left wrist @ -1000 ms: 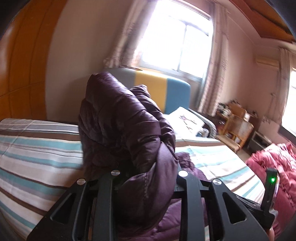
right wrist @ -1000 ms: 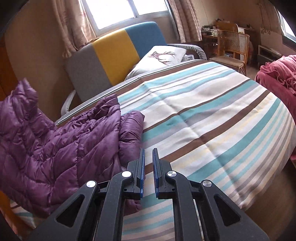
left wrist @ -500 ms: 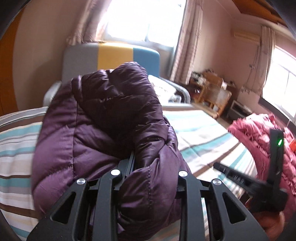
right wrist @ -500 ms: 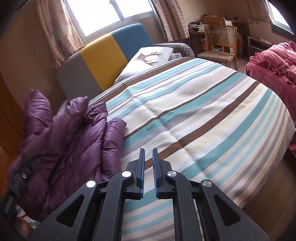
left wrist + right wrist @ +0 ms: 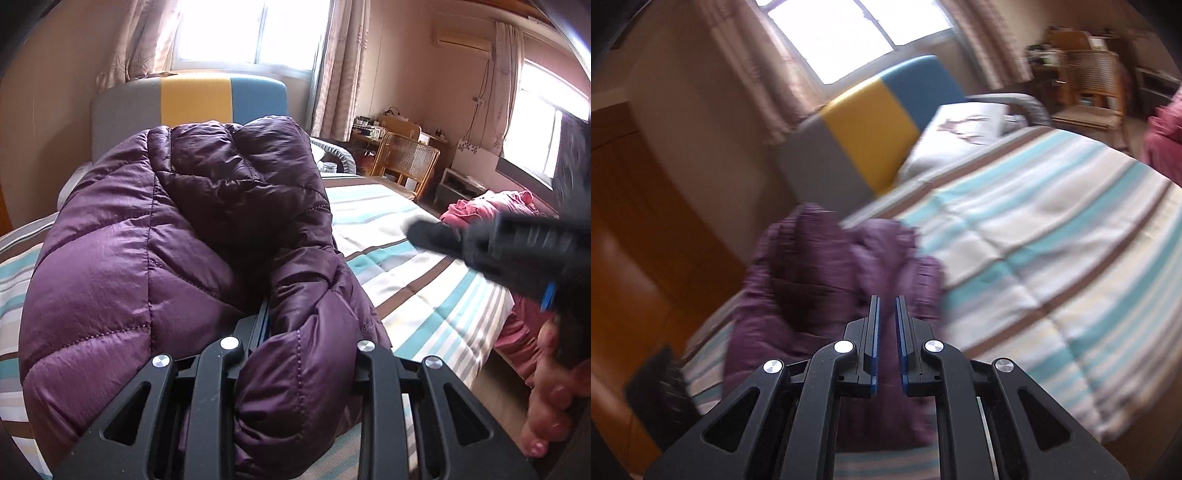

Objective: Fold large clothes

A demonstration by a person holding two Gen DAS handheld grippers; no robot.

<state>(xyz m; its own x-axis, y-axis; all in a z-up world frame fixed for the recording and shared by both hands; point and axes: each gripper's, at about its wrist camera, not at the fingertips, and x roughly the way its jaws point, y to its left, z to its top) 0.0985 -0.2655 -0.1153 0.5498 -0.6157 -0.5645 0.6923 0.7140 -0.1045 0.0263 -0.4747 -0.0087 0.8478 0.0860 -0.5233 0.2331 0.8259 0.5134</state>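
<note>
Purple jacket (image 5: 177, 258) bunched in left hand-held gripper (image 5: 295, 332) for folding on bed (image 5: 406, 280); right hand-held gripper (image 5: 887, 310) nearly closed, empty.

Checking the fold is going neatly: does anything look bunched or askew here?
Yes. The purple quilted down jacket sits in a rumpled heap on the striped bedspread rather than lying flat, a thick wad of it clamped in the left hand-held gripper. The right hand-held gripper holds nothing.

Right hand-held gripper (image 5: 886, 306) swung toward jacket (image 5: 827, 280) (blurred).
</note>
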